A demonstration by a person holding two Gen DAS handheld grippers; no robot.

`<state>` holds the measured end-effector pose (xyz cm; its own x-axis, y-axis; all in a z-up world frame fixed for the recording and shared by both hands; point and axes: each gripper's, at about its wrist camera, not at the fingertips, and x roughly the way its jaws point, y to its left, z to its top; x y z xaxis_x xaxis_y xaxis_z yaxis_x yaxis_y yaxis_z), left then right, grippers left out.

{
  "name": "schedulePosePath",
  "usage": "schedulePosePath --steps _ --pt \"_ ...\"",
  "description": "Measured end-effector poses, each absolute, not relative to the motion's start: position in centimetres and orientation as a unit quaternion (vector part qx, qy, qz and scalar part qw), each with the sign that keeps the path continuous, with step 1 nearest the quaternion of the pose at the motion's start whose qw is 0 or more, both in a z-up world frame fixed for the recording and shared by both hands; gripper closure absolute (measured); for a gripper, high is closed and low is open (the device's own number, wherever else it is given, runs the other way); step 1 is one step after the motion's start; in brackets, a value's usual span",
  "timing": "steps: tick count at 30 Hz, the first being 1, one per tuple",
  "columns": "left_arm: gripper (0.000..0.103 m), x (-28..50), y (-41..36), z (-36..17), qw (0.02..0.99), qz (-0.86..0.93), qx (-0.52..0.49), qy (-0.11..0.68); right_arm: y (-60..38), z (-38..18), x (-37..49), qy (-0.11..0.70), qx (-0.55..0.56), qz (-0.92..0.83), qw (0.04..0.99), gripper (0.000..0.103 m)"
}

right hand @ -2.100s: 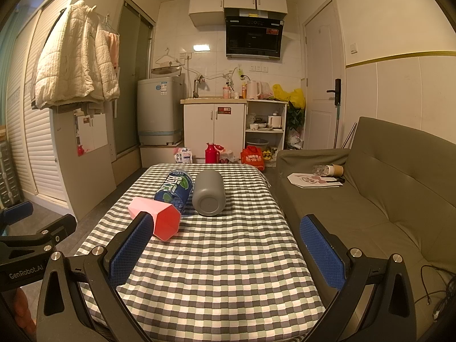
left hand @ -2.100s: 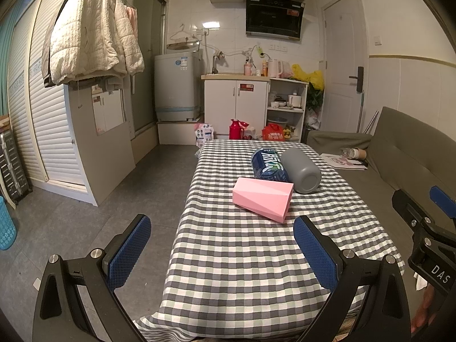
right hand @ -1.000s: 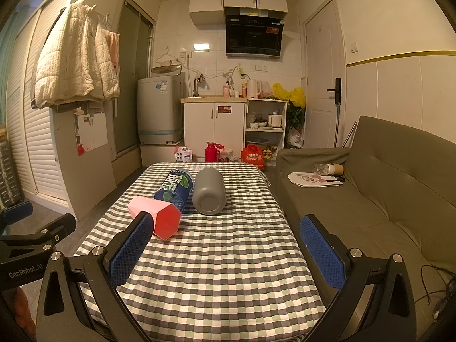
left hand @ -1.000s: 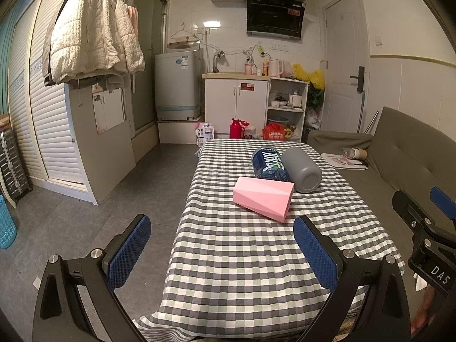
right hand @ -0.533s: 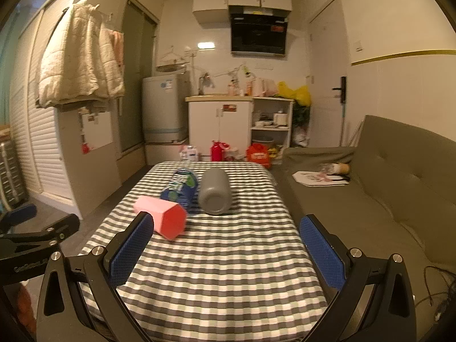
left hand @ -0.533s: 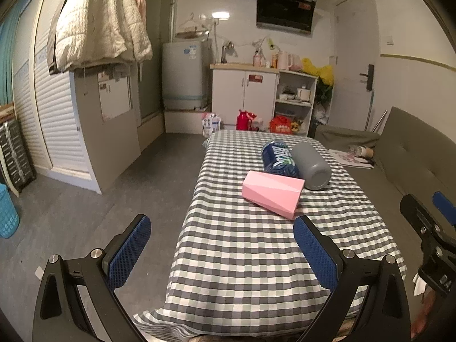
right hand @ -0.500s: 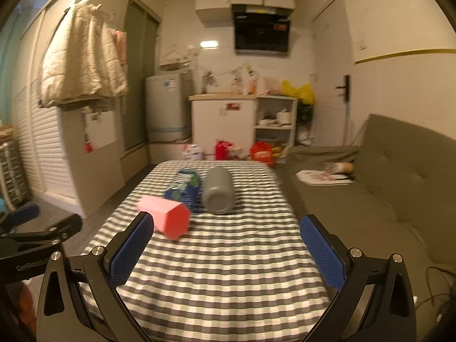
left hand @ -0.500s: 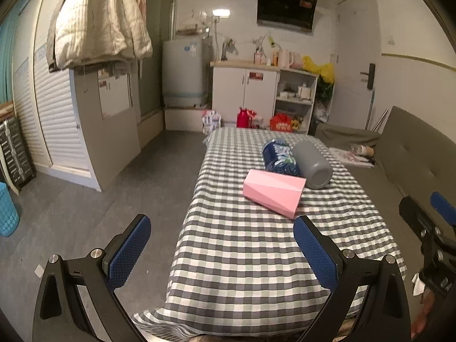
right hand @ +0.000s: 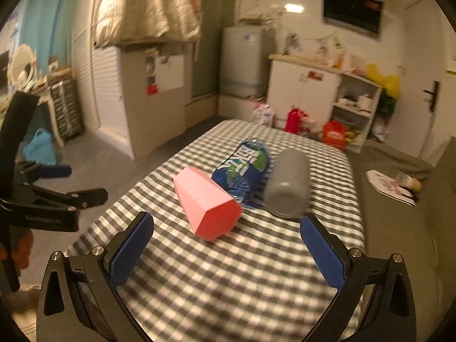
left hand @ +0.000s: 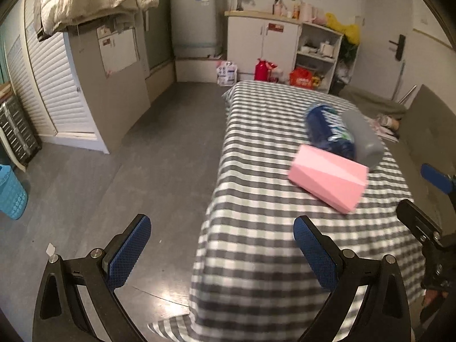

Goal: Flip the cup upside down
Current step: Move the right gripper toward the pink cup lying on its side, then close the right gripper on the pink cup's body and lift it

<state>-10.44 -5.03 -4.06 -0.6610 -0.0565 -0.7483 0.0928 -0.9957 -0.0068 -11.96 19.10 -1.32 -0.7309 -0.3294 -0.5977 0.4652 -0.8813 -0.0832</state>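
Observation:
Three cups lie on their sides on the checked tablecloth [left hand: 256, 213]: a pink faceted cup [left hand: 327, 178] nearest, a blue printed cup [left hand: 330, 131] behind it and a grey cup [left hand: 362, 138] beside that. In the right wrist view the pink cup [right hand: 206, 202], the blue cup [right hand: 243, 175] and the grey cup [right hand: 287, 182] lie just ahead. My left gripper [left hand: 222, 252] is open and empty over the table's near left corner. My right gripper [right hand: 226, 250] is open and empty, a short way in front of the pink cup.
The table's left edge drops to grey floor [left hand: 142, 171]. A grey sofa [right hand: 399, 199] runs along the right side. A white cabinet [left hand: 262, 45], a washing machine [left hand: 196, 22] and shelves stand at the back. A blue basket [left hand: 11, 191] stands far left.
Both grippers have moved forward and tilted down toward the table. The right gripper has swung left and now faces the pink cup up close. The cups have not moved.

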Motion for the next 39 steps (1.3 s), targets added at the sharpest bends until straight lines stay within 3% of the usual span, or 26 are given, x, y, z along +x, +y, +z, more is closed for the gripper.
schedulePosePath --steps 15,21,31,39 --pt "0.000 -13.5 -6.2 -7.1 0.045 -0.892 0.449 0.024 15.7 -7.2 -20.1 0.126 0.377 -0.874 0.281 0.000" --pt "0.000 -13.4 -6.6 -7.5 0.045 -0.888 0.456 0.033 15.3 -8.4 -20.7 0.118 0.409 -0.857 0.291 0.023" --pt "0.000 -11.9 -7.5 -6.5 0.042 -0.889 0.452 0.056 15.9 -7.1 -16.5 0.107 0.432 -0.862 0.242 0.024" --pt "0.000 -9.7 -7.6 -5.6 0.039 -0.887 0.457 0.062 16.4 -6.1 -10.1 0.066 0.457 -0.879 0.115 0.024"
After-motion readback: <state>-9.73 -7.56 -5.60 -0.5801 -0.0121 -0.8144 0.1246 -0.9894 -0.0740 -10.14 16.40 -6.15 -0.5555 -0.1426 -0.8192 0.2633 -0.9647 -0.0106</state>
